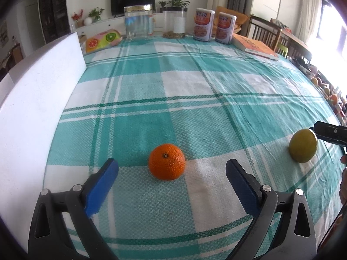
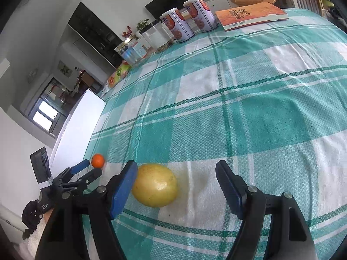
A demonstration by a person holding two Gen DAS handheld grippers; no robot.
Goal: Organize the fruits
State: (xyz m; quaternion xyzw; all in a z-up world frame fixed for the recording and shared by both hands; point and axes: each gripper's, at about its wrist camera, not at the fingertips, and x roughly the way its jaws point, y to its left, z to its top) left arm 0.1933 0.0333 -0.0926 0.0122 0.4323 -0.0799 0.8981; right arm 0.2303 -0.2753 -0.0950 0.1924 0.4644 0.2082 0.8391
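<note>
An orange (image 1: 166,162) sits on the green checked tablecloth (image 1: 195,91), just ahead of and between the fingers of my left gripper (image 1: 172,166), which is open and empty. A yellow lemon (image 2: 155,185) lies between the fingers of my right gripper (image 2: 175,170), close to the left finger (image 2: 123,188); the jaws stand wide open. The lemon (image 1: 303,145) shows at the right of the left wrist view with the right gripper's tip (image 1: 329,133) beside it. The orange (image 2: 97,160) and the left gripper (image 2: 92,168) show at the left of the right wrist view.
A white board (image 1: 41,99) stands along the table's left side. At the far edge are a fruit-print box (image 1: 103,39), two clear jars (image 1: 138,22), two printed canisters (image 1: 213,26) and an orange book (image 1: 256,46). Chairs (image 1: 269,32) stand beyond on the right.
</note>
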